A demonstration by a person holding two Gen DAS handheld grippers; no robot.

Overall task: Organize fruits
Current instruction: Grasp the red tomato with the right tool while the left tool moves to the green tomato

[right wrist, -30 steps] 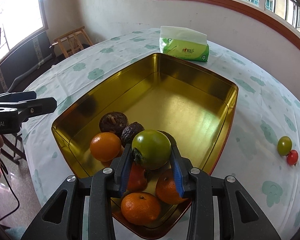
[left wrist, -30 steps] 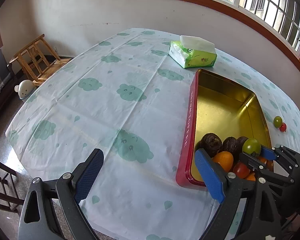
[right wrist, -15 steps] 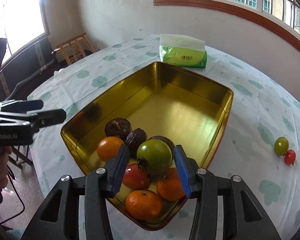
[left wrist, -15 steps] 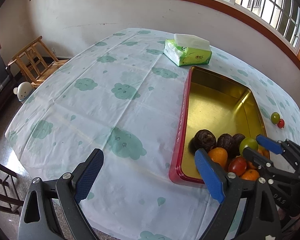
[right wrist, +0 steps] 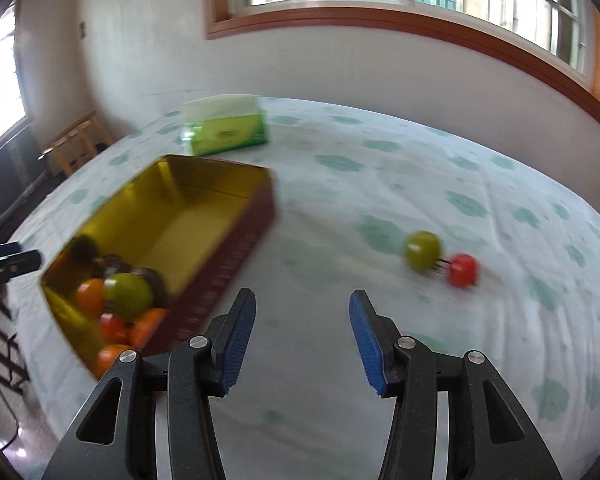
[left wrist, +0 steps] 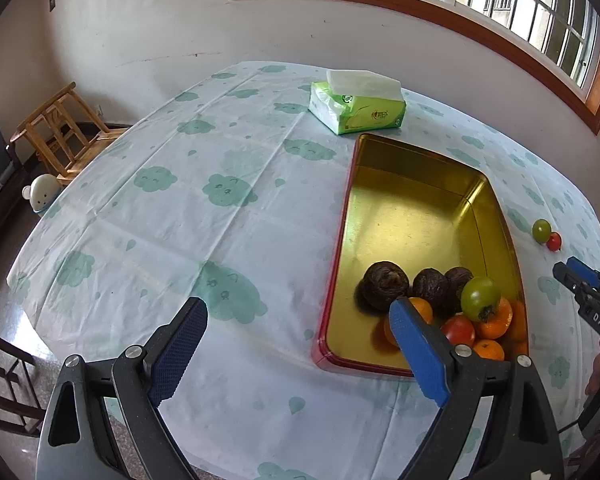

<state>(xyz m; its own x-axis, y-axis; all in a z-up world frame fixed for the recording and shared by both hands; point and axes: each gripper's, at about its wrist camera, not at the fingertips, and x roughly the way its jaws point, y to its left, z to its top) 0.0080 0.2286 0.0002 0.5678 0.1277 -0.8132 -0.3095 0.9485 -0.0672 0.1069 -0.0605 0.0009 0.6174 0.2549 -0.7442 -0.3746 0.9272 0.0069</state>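
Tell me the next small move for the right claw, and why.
Probably ease the right claw forward toward the small green tomato lying against the red one on the tablecloth. Its jaws have just opened and hold nothing; those two are the only fruit outside the tin, where the big green tomato already rests on the pile.

L gripper fingers wide apart, empty, angled down. R gripper fingers just parted, empty.
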